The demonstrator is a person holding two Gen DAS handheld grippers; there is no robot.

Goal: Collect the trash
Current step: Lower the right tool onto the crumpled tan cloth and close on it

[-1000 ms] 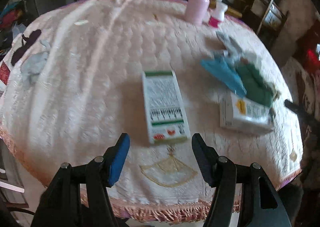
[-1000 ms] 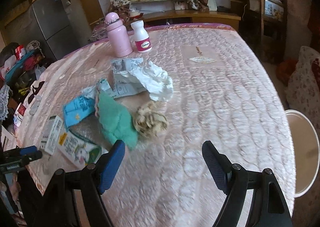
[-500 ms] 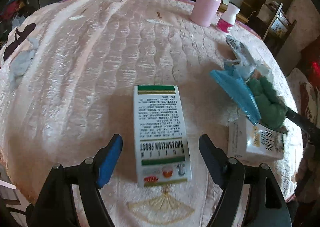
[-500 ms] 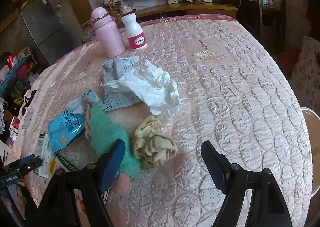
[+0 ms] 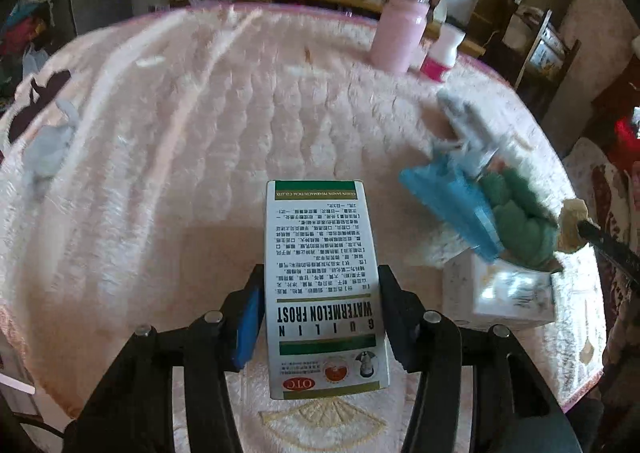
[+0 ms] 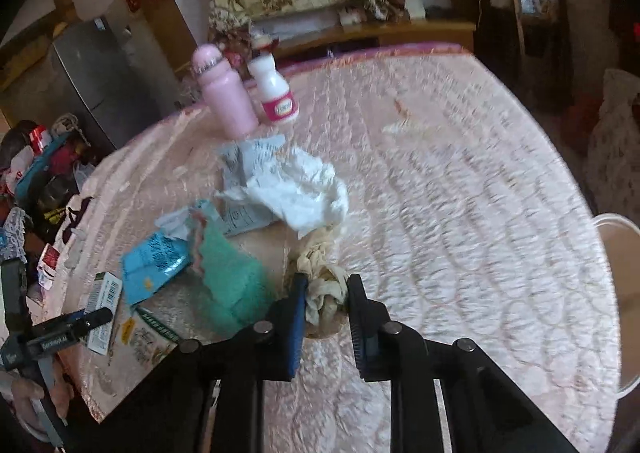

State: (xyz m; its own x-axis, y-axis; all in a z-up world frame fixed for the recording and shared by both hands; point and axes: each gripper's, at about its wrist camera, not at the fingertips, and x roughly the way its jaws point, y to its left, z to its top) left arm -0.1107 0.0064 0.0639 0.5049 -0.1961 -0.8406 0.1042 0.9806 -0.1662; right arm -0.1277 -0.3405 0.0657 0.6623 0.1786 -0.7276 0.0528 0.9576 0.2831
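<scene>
Since a moment ago both grippers have been closing in: the left gripper (image 5: 322,319) is now squeezing the sides of the flat white-and-green medicine box (image 5: 320,281) marked "Watermelon Frost", and the right gripper (image 6: 326,315) is pinching the crumpled beige wad (image 6: 322,293) that was lying loose ahead of it. Both pieces are still sitting on the quilted pink tablecloth (image 6: 460,213), near its front edge. Just beside the wad a green fuzzy cloth (image 6: 228,277) is lying, partly over a printed carton (image 6: 148,337), with a torn blue wrapper (image 6: 154,261) touching its far side. Behind those, a crumpled white tissue (image 6: 304,193) is resting on a creased paper leaflet (image 6: 244,169). Farther back a pink bottle (image 6: 224,93) and a white pill bottle (image 6: 276,91) are standing upright side by side; whether their lids are shut, and what is inside, I cannot tell. Off the table's right edge, the rim of a white bucket (image 6: 616,219) is showing; its contents are out of sight.
</scene>
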